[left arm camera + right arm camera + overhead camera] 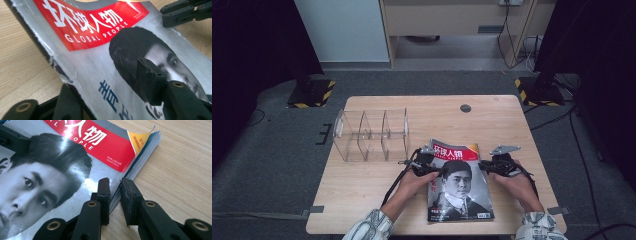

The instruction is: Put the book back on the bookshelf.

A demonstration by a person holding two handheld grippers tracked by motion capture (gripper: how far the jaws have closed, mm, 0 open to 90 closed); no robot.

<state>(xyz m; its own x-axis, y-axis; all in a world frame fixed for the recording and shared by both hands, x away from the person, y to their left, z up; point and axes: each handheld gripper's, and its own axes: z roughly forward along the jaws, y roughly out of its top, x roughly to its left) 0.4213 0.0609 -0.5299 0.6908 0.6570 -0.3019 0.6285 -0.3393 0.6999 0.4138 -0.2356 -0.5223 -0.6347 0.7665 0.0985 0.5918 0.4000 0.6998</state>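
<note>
Magazine [459, 182] with a red title band and a grey portrait cover lies on the near middle of a light wooden table [362, 195], gripped from both sides by a person seated at the near edge.

At far left on the table stands a clear acrylic file rack [371, 135] with upright dividers, well apart from the magazine and behind the left hand. Next comes the left gripper [426, 161], clamped on the magazine's spine edge: in the left gripper view one black jaw presses on the cover while the other sits under the lifted, worn edge [57, 72].

Across the cover, the right gripper [492, 165] meets the open page edge. In the right gripper view its jaws stand narrowly apart astride the fanned pages [140, 162], one jaw on the cover, the other just beside the page edges above bare wood; whether they pinch the pages cannot be told.

Behind, a dark round cable hole [465, 108] marks the table's far side. Nothing lies between rack and magazine.
</note>
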